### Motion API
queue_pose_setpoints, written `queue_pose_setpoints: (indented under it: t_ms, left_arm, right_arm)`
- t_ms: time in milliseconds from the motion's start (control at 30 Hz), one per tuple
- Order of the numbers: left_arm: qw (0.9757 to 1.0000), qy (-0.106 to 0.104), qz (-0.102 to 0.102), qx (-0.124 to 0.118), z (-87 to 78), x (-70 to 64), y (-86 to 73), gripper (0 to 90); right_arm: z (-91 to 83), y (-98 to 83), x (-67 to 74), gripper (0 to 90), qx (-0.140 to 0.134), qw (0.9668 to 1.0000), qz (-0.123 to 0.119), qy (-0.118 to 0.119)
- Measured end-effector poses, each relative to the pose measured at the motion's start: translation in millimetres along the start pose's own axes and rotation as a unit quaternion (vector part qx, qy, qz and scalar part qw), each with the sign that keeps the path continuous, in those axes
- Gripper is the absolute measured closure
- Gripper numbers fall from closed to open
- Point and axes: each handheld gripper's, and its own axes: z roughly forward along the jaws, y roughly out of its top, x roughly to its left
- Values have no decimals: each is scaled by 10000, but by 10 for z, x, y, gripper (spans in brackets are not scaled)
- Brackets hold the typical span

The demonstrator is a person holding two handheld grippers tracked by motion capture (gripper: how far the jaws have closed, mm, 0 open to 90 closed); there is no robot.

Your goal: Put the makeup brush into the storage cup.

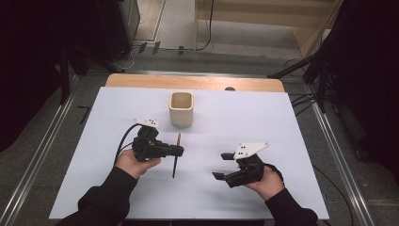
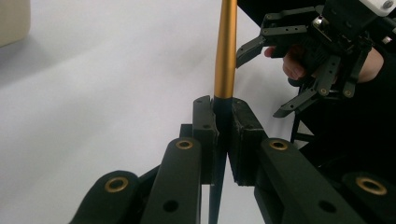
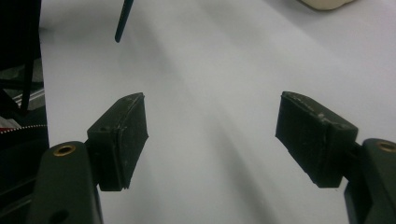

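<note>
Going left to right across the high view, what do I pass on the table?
Left tongs, shut on the pen → pen → beige cup, farther back → right tongs, open with nothing between them.

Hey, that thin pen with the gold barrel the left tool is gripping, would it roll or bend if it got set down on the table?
The pen looks round and slender, so it would probably roll on the smooth white table. It stays straight while the left tool pinches only its dark section, so it is likely stiff. The glossy gold barrel may be slippery.
</note>
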Motion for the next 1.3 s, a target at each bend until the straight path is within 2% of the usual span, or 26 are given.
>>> queue_pose_setpoints:
  t_ms: [167,333,1300]
  left_arm:
    - [10000,-7,-30,-26,-6,10,1,830]
    - [10000,14,-27,-82,-23,16,4,830]
    - [9996,70,-106,-247,-91,45,9,831]
  right_arm:
    - [-77,-55,-35,255,-5,10000,-16,-81]
    - [-143,-104,-66,255,-36,9999,91,-138]
    - [-390,-342,-152,254,-35,9990,295,-332]
